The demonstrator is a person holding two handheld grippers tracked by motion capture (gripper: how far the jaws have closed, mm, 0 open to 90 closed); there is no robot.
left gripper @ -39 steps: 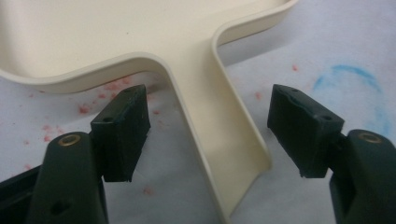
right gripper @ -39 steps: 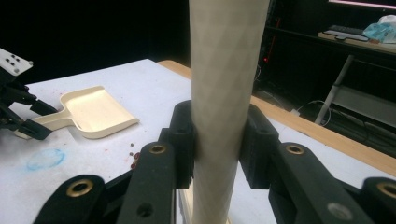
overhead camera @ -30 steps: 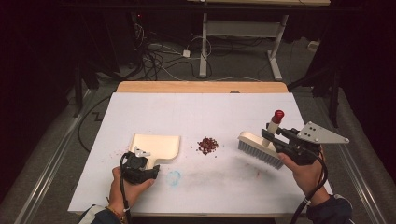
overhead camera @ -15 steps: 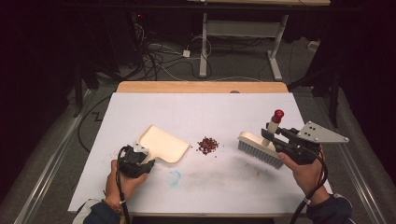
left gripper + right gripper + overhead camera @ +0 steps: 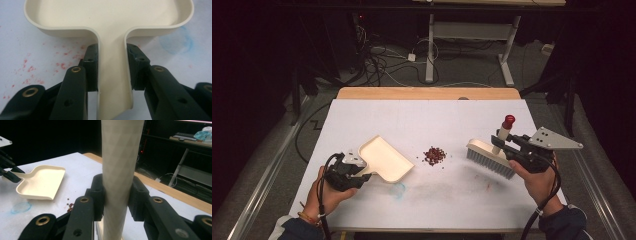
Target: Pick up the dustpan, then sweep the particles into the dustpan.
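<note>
Cream plastic marks both tools on the white table (image 5: 427, 120). In the high view the dustpan (image 5: 386, 158) lies at lower left of centre, its handle clamped in the left gripper (image 5: 354, 169), which the left hand (image 5: 328, 192) holds near the frame's bottom left. The left gripper view shows both jaws pressed against the sides of the handle, with the pan (image 5: 107, 17) spreading across the top of the frame over red specks and a faint blue ring (image 5: 177, 41) at right.

Compared with half a second ago, the pan has turned: its open mouth now points down and right, toward the crumbs (image 5: 434, 155), and the left hand sits slightly farther right. A second ago the pan lay square-on, mouth facing away.

The brush (image 5: 490, 157) is at right of centre, bristles on the table, its red-tipped handle rising up and right. The right gripper (image 5: 518, 149) is closed on that handle; in the right gripper view the jaws squeeze the pale shaft (image 5: 121, 170) at mid frame. Brush and right hand (image 5: 534, 180) are unchanged from the earlier frames. The crumbs lie between pan and brush, touching neither.
</note>
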